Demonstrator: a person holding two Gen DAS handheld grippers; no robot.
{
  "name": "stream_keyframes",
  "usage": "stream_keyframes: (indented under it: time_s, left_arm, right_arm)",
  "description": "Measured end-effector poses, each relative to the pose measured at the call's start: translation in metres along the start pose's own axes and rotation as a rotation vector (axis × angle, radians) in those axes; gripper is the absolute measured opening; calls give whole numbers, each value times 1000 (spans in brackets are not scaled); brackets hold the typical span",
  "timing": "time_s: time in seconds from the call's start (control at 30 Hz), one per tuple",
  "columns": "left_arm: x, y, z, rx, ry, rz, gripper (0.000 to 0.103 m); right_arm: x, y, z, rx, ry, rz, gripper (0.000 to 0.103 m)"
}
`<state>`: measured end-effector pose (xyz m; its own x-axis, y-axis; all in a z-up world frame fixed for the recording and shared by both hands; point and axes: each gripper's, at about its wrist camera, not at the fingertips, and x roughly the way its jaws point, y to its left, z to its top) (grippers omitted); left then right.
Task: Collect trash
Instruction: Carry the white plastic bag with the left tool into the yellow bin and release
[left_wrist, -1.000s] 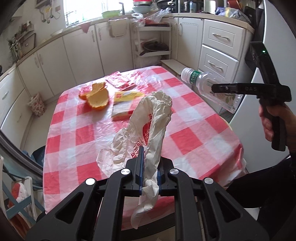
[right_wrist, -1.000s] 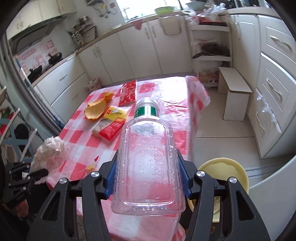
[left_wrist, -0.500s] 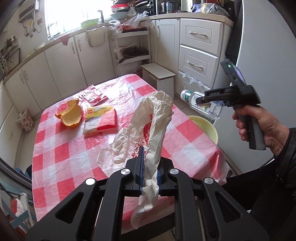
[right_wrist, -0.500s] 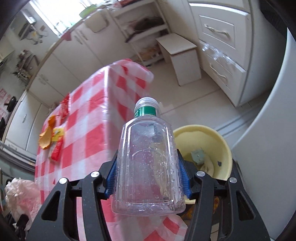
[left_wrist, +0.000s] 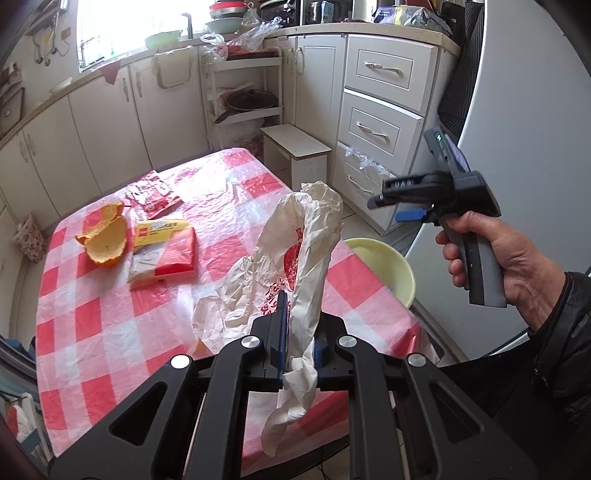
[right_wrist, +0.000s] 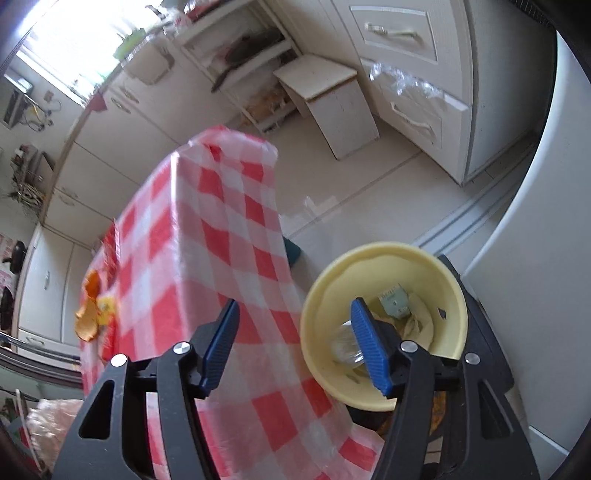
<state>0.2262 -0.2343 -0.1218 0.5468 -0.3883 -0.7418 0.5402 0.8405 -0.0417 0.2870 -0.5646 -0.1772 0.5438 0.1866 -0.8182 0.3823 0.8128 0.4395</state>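
Observation:
My left gripper (left_wrist: 298, 325) is shut on a crumpled white plastic bag (left_wrist: 295, 258) and holds it above the near edge of the red-checked table (left_wrist: 110, 314). My right gripper (right_wrist: 295, 332) is open and empty above the yellow bin (right_wrist: 417, 262), which stands on the floor beside the table. A clear plastic bottle (right_wrist: 345, 347) lies inside the bin, partly hidden by my right finger. The right gripper also shows in the left wrist view (left_wrist: 399, 199), over the bin (left_wrist: 391, 266). Orange peel (left_wrist: 107, 240), a red and yellow packet (left_wrist: 166, 247) and red wrappers (left_wrist: 153, 192) lie on the table.
A white stool (left_wrist: 295, 147) stands on the floor beyond the table. White cabinets and drawers (left_wrist: 380, 99) line the back and right. A white fridge (right_wrist: 546, 258) stands right of the bin. The checked cloth hangs down the table's side (right_wrist: 229, 258).
My right gripper swung from over the table to above the bin, opened, and the bottle dropped into the bin. My left gripper kept hold of the bag.

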Motion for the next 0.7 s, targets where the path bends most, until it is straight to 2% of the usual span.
stream_keyframes:
  time_s: [0.13,0.27,0.5,0.6,0.7]
  left_arm:
    - [15,-13,7,7,13,-32,11]
    - [31,-33,19,8,24,-91,11]
    - [77,-64,51,-66,66,-259,11]
    - [102,-75,64,-98,84,-299,11]
    - [128,-87,74,-121,107,-324,11]
  right_arm:
    - [-25,6,9,18,-98,72,65]
    - [-62,20,13,-15,-246,109,70]
    - [-115,26,14,-54,-494,78,75]
    - [-127,22,16,-43,-555,62,77]
    - [-130,18,19,-35,-571,61,77]
